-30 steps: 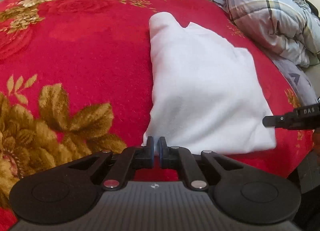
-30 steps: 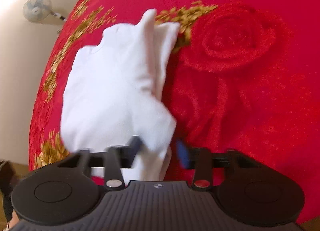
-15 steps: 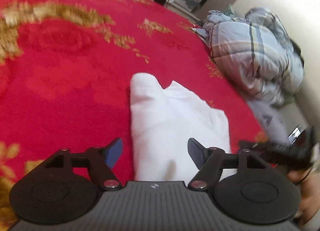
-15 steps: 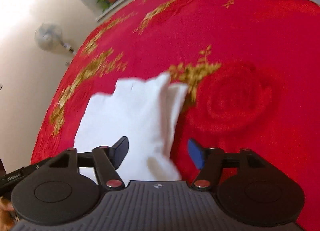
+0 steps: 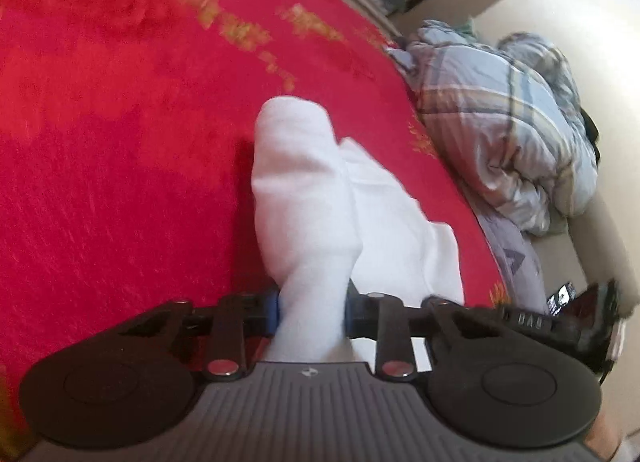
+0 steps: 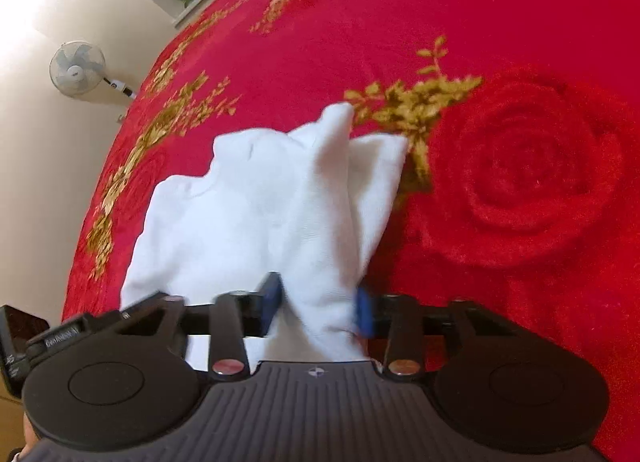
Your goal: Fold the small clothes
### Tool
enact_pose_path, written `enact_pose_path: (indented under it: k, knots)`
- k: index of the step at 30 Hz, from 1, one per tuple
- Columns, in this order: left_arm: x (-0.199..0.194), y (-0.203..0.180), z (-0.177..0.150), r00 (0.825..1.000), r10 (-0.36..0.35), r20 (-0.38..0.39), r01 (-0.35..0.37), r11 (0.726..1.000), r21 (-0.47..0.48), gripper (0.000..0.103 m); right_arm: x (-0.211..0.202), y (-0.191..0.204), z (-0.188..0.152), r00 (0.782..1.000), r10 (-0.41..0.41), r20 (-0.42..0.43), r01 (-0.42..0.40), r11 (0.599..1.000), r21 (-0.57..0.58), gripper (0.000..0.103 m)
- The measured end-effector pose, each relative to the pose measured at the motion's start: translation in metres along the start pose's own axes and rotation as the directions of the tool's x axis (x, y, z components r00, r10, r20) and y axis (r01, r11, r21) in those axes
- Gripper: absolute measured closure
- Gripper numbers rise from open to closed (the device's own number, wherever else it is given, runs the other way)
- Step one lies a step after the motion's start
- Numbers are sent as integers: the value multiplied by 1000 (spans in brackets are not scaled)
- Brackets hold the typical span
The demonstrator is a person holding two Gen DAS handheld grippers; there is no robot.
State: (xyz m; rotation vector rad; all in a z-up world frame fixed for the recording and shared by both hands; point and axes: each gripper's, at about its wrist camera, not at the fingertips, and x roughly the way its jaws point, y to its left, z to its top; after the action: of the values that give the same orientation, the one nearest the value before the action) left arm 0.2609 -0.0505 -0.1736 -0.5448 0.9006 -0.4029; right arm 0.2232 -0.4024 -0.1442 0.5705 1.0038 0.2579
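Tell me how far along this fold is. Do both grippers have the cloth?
Partly done: the white garment already lies doubled over on the red blanket. In hand: the left gripper and right gripper each pinch a bunched near edge, lifted off the blanket. Left to do, probably: carry that edge toward the far end, lay it flat and let go.

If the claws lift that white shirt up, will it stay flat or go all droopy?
Probably droopy: the white shirt already bunches into soft folds where the right claw and the left claw pinch it. It looks thin, so likely light. Unpinched parts would probably sag.
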Motion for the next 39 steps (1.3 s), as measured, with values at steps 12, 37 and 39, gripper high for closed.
enact_pose_path:
  k: [12, 37, 39]
  knots:
    - [-202, 0, 68, 956, 90, 279, -145, 973, 182, 73, -13, 150, -4, 930, 328, 165, -293, 934, -206, 82]
    - [-188, 177, 46, 894, 447, -5, -448, 894, -7, 47, 128, 219, -48, 995, 81, -65, -91, 981, -171, 94]
    - [-195, 176, 48, 897, 442, 8, -442, 897, -28, 47, 125, 218, -47, 997, 49, -58, -59, 982, -182, 92]
